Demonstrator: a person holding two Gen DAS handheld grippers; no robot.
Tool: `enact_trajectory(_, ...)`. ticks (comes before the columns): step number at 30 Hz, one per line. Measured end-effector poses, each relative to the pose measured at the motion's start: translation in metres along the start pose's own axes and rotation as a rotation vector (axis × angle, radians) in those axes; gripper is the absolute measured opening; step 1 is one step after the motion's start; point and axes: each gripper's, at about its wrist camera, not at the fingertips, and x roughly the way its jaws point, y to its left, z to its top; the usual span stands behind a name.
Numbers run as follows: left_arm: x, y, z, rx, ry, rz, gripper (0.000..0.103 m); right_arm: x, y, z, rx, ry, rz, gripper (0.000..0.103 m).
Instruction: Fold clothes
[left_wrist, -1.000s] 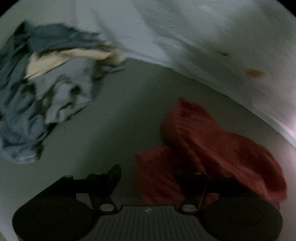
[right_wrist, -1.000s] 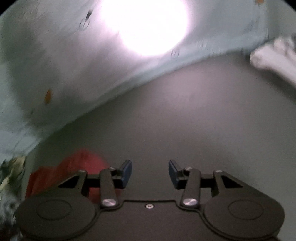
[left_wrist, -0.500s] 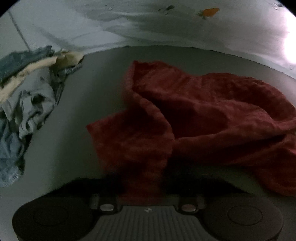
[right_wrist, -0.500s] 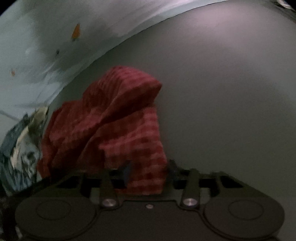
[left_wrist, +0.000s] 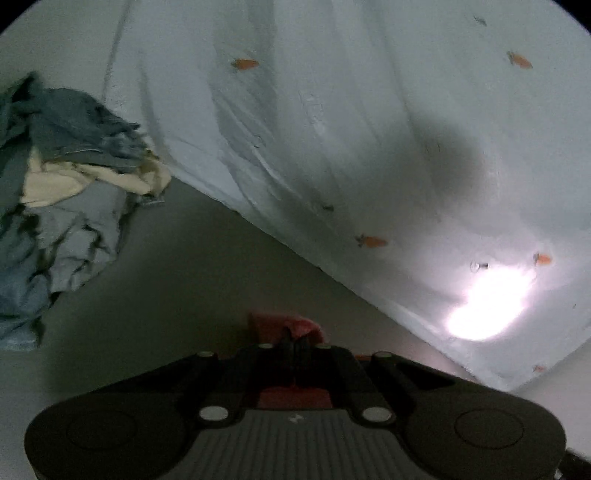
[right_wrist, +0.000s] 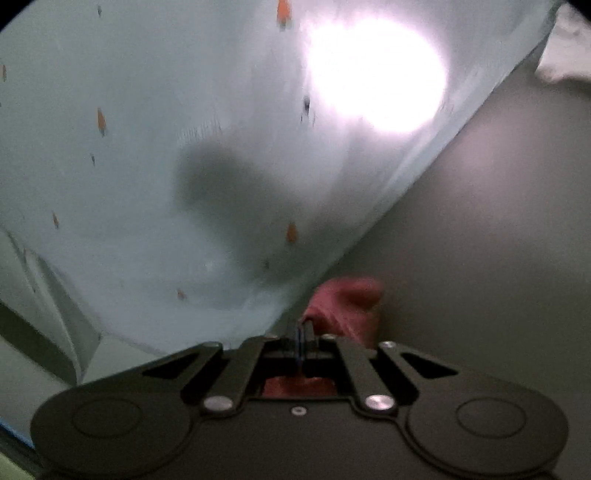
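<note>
My left gripper (left_wrist: 295, 345) is shut on an edge of a red checked cloth (left_wrist: 303, 326); only a small bunch of it shows past the fingers, the rest hangs hidden below. My right gripper (right_wrist: 303, 332) is shut on another part of the same red cloth (right_wrist: 347, 301), which bunches just right of the fingers. Both grippers are raised off the grey table surface (left_wrist: 177, 280), which also shows in the right wrist view (right_wrist: 480, 240).
A pile of crumpled blue and cream clothes (left_wrist: 62, 206) lies at the left. A pale blue curtain with small orange marks (left_wrist: 369, 129) hangs behind the table and has a bright light spot. Something white (right_wrist: 565, 51) lies at the far right.
Both grippers have closed on the red cloth and lifted it; the cloth that lay spread on the table now hangs below the fingers, mostly out of view.
</note>
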Motion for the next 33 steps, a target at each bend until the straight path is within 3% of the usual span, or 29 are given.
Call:
enact_trajectory(3,0.007,0.020,-0.019,0.011,0.069,0.144,0.001,-0.017,-0.022,-0.010,-0.009,-0.004,-0.166,0.001)
enact_trajectory(7,0.038,0.057,-0.069,0.059,0.241,0.390,0.006,-0.018,-0.072,-0.037,-0.030,0.103,-0.463,0.005)
enact_trajectory(9,0.043,0.061,-0.076,0.073,0.258,0.417,0.015,-0.011,-0.084,-0.050,-0.133,0.184,-0.636,0.012)
enact_trajectory(11,0.044,0.061,-0.078,0.086,0.247,0.418,0.021,-0.007,-0.085,-0.059,-0.193,0.223,-0.699,0.027)
enact_trajectory(12,0.045,0.061,-0.079,0.092,0.241,0.419,0.029,-0.006,-0.083,-0.060,-0.210,0.229,-0.687,0.032)
enact_trajectory(13,0.046,0.060,-0.080,0.098,0.236,0.419,0.034,-0.005,-0.081,-0.060,-0.221,0.230,-0.659,0.043)
enact_trajectory(15,0.047,0.060,-0.082,0.111,0.224,0.421,0.049,0.004,-0.072,-0.058,-0.263,0.230,-0.617,0.044)
enact_trajectory(18,0.056,0.048,-0.077,0.153,0.196,0.395,0.057,0.034,-0.059,-0.052,-0.340,0.245,-0.562,0.045)
enact_trajectory(25,0.138,0.011,-0.044,0.314,0.199,0.305,0.063,0.131,-0.025,-0.045,-0.499,0.311,-0.462,0.050)
enact_trajectory(33,0.259,-0.018,-0.026,0.513,0.303,0.223,0.064,0.255,-0.022,-0.020,-0.549,0.399,-0.420,0.051)
